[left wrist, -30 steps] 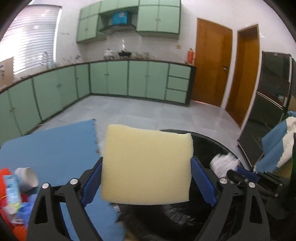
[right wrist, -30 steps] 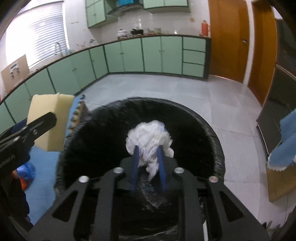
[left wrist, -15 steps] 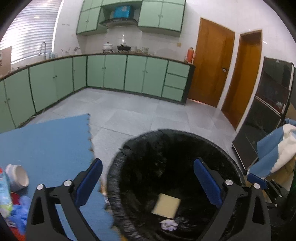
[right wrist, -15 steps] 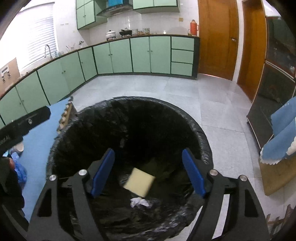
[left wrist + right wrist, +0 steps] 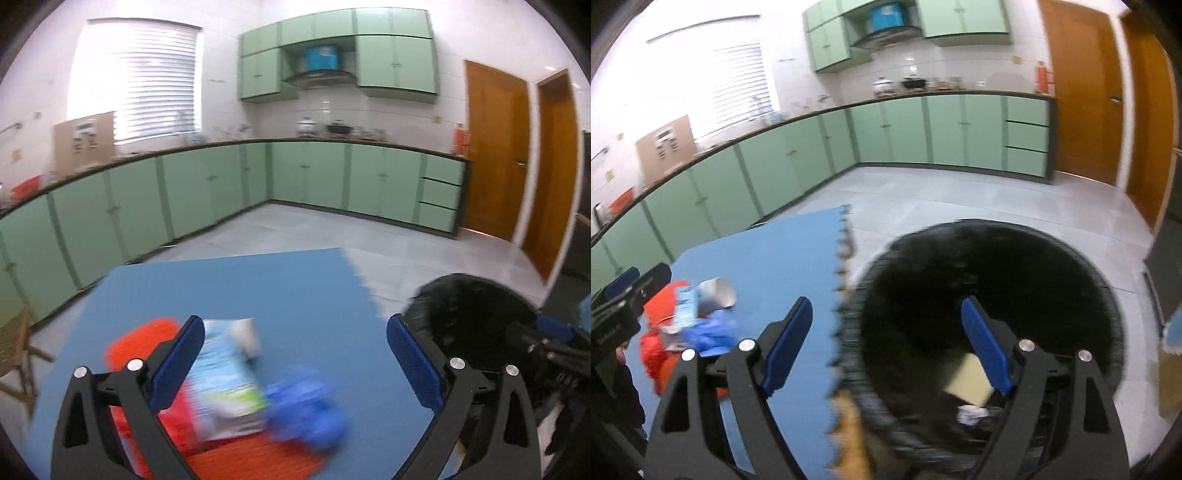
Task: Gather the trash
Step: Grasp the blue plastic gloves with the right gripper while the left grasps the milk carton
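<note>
Blue mat (image 5: 295,295) fills the lower frame, green cabinets (image 5: 207,192) behind it. Both grippers (image 5: 295,363) (image 5: 886,347) gape empty; bin (image 5: 990,295) lower right.

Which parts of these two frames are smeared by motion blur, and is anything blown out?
Left wrist: the carton and blue bag on the mat are smeared; the window is blown out. Right wrist: the bin rim and mat edge are streaked; the cabinets stay fairly sharp.

Blue mat (image 5: 258,288), black bin (image 5: 990,280), yellow sponge (image 5: 967,380).
</note>
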`<state>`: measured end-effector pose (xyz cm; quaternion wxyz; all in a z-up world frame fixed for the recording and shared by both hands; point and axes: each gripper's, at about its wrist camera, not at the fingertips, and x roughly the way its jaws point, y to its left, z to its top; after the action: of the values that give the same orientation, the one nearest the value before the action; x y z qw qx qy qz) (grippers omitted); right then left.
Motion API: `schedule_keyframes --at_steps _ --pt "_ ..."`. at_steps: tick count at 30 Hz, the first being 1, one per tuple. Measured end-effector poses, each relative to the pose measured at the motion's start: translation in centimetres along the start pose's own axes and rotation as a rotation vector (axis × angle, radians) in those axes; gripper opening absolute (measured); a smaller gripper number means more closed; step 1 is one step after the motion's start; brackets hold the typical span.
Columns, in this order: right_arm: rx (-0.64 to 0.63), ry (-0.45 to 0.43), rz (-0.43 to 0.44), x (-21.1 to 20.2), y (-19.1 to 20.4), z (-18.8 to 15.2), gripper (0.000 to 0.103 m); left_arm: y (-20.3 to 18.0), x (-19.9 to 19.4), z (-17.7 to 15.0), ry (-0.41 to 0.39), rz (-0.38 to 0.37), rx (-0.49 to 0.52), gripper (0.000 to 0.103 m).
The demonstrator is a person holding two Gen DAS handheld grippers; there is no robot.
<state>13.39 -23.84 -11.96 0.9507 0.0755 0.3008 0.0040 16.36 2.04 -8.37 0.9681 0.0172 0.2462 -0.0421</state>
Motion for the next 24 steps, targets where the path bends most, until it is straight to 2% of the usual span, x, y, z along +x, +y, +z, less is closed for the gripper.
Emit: schedule_keyframes --at_steps 3,7,13,17,22,24 --pt "-0.048 0.025 0.071 1.0 3.8 -0.4 0.081 3.7 -1.2 -1.2 0.001 0.085 -0.023 0.097" --pt "-0.123 0.046 0.134 2.1 8.4 -1.2 0.08 6.4 -1.8 -2.8 0.019 0.151 -0.034 0.097" --pt "-0.267 0.073 0.2 3.4 14.1 -3.0 0.08 8.7 -2.1 -4.4 0.044 0.192 -0.065 0.096" --pt "-0.301 0.12 0.22 4.8 15.6 -4.3 0.08 9.3 -2.2 -4.9 0.05 0.189 -0.076 0.096" --pt "-0.294 0.166 0.236 6.9 16.0 -4.7 0.071 9.2 -2.1 -5.4 0.05 0.179 -0.068 0.096" --pt "-0.296 0.189 0.264 7.3 16.0 -4.8 0.055 9.2 -1.9 -5.4 0.055 0.177 -0.075 0.096"
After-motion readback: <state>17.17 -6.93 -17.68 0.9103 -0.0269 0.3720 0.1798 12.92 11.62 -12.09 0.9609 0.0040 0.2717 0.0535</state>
